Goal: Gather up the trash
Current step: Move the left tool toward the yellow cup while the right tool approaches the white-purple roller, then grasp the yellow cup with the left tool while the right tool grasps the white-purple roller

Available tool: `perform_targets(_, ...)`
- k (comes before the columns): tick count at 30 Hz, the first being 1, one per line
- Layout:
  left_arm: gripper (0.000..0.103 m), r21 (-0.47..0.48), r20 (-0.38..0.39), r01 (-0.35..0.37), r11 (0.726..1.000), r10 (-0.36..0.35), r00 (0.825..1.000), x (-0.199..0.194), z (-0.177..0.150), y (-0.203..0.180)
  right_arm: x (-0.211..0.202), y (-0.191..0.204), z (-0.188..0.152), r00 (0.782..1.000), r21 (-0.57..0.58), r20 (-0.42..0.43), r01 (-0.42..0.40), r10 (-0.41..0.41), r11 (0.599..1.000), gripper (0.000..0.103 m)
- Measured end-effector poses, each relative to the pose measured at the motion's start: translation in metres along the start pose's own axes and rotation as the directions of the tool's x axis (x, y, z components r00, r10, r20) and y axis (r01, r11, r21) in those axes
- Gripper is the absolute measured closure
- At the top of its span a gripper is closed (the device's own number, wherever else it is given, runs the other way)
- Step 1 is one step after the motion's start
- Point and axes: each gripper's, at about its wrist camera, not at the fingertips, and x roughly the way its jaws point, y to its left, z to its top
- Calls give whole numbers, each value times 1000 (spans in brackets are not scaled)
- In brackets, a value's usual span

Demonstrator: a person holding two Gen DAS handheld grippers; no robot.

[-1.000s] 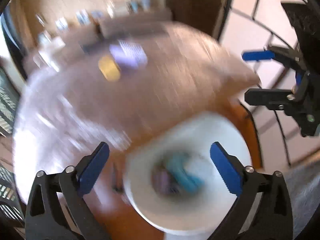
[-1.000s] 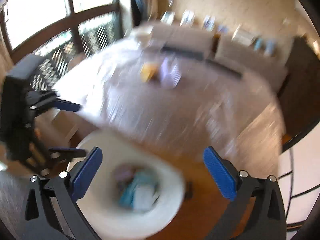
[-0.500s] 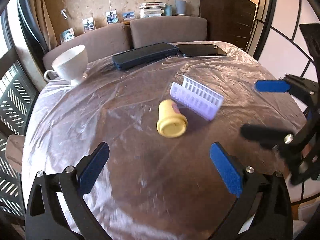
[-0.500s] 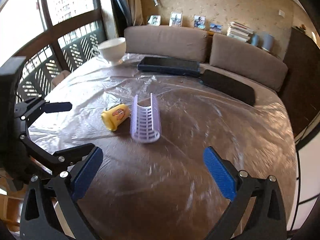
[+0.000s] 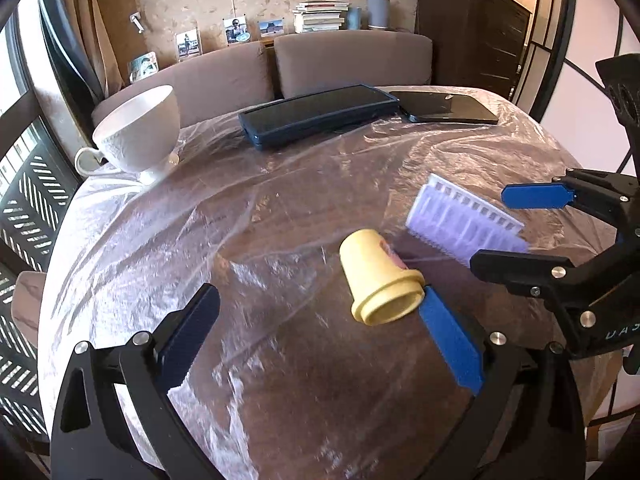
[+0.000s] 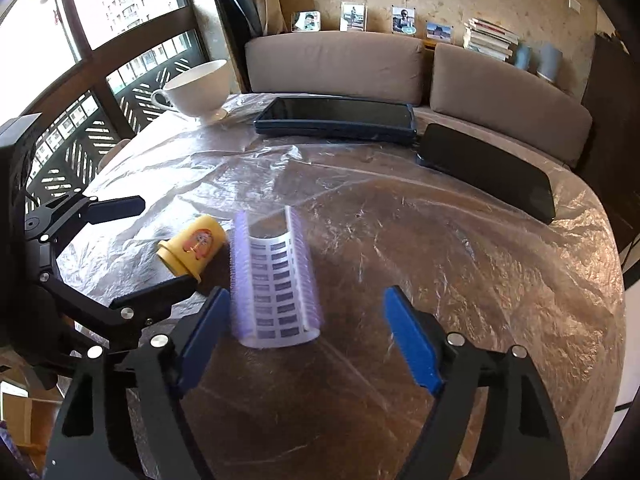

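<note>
I am looking down over a round desk [image 5: 120, 248] covered in crinkled clear plastic sheet [image 6: 440, 248]. Two pieces of trash are lying near its middle: a small yellow cup [image 5: 378, 280] tipped on its side with its mouth facing my left camera, and just beside it a curled purple and white blister strip [image 6: 276, 280], lying open side up like a trough.

My left gripper [image 5: 320, 334] is hanging over the desk with its jaws spread wide and nothing between them; in the left view the tip of its right-hand finger [image 5: 450, 340] is showing just at the rim of the yellow cup, though I cannot tell whether it is touching. My right gripper [image 6: 308, 332] is angling down at the blister strip, and its jaws are closing; the near end of the strip is sitting between the blue pads [image 6: 412, 344], closer to the left one, but the pads are not pressing on it.

Toward the far edge of the desk, a white teacup [image 5: 138, 134] is standing upright, a dark blue tablet [image 5: 320, 114] is lying flat, and a black tablet [image 6: 488, 172] is lying beside it. Behind the desk a brown sofa [image 6: 336, 64] is running along the wall, with photos [image 6: 352, 16] and a stack of books [image 5: 320, 16] on the ledge above it.
</note>
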Motion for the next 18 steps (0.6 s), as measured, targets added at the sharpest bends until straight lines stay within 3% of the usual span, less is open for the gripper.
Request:
perform_targets(3, 3, 11, 3, -24, 1000, 24, 1000, 5, 5, 1, 5, 2, 3, 999, -25, 1, 34, -34, 999, 25)
perform_targets(10, 9, 28, -3, 4, 1000, -4, 1000, 19, 16, 3, 15, 1, 9, 1000, -31, -12, -2, 1, 1000, 42)
perform_targets(12, 18, 25, -2, 21, 999, -21, 1000, 21, 20, 5, 15, 1, 10, 1000, -35, -12, -8, 8, 999, 50)
perform_targets(18, 44, 18, -23, 76, 997, -75, 997, 23, 25, 7, 14, 0, 9, 999, -34, -9, -31, 31, 999, 57)
